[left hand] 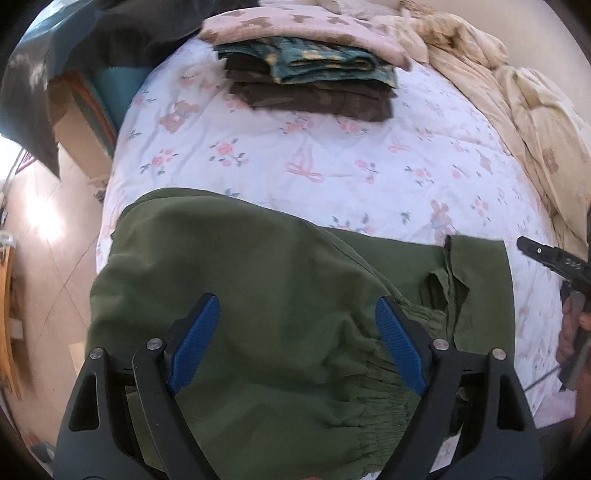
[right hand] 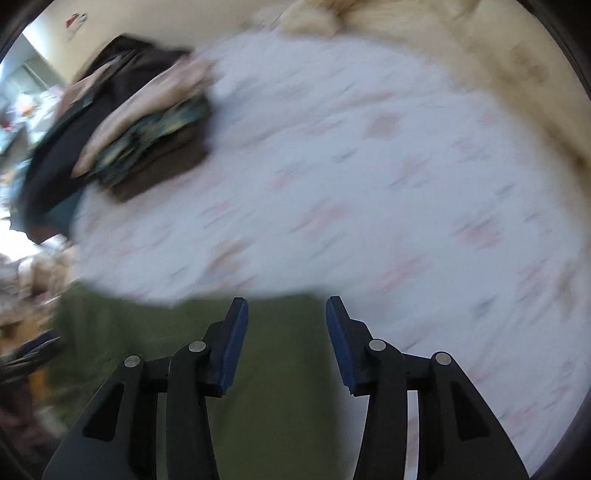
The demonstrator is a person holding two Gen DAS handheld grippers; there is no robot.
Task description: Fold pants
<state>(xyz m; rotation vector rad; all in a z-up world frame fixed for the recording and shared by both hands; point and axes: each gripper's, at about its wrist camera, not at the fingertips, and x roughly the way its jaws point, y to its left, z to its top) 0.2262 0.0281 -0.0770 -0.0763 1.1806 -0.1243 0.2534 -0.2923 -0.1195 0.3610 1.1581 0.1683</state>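
Olive green pants [left hand: 277, 277] lie spread on the floral bed sheet [left hand: 332, 155], their gathered elastic waistband [left hand: 391, 369] near the camera and a flat layer reaching right. My left gripper [left hand: 297, 301] hovers over them, its blue pads wide apart and pressing on nothing. At the right edge of the left wrist view, a hand holds the right gripper, and one black finger [left hand: 535, 253] shows beside the pants' right end. The right wrist view is blurred. In it my right gripper [right hand: 286, 301] is open above the green pants [right hand: 280, 369], close to their far edge.
A stack of folded dark clothes [left hand: 314, 85] [right hand: 155, 147] sits at the far side of the bed. A beige duvet [left hand: 498, 92] is bunched along the right, with a pink bear-print blanket [left hand: 295, 26] behind the stack. Tiled floor [left hand: 55, 240] and a cardboard box [left hand: 77, 122] lie to the left.
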